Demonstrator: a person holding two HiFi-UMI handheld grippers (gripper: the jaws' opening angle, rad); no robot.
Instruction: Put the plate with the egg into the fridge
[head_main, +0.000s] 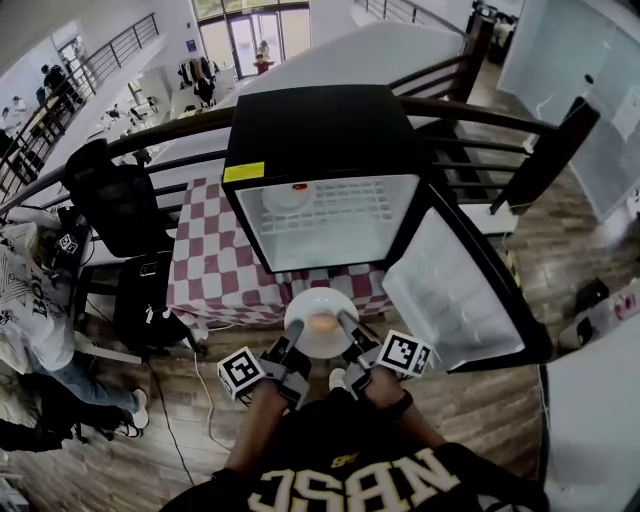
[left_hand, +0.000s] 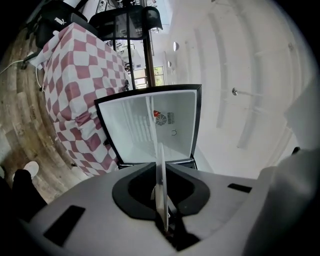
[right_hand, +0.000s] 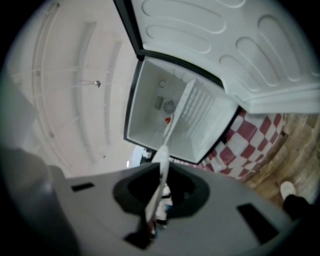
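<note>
A white plate (head_main: 320, 318) with a brownish egg (head_main: 322, 323) on it hangs level in front of the open mini fridge (head_main: 320, 150), just below its opening. My left gripper (head_main: 293, 345) is shut on the plate's near-left rim and my right gripper (head_main: 350, 340) on its near-right rim. The plate shows edge-on between the jaws in the left gripper view (left_hand: 161, 185) and in the right gripper view (right_hand: 159, 185). The fridge's white inside (left_hand: 150, 125) has a wire shelf (head_main: 330, 215) with a small white dish with something red on it (head_main: 290, 195). The fridge door (head_main: 455, 290) stands swung out to the right.
The fridge stands on a table with a red-and-white checked cloth (head_main: 205, 250). A black chair (head_main: 115, 205) and a black bag (head_main: 145, 300) are to the left, beside a standing person (head_main: 40, 300). A dark railing (head_main: 480, 115) runs behind. The floor is wood.
</note>
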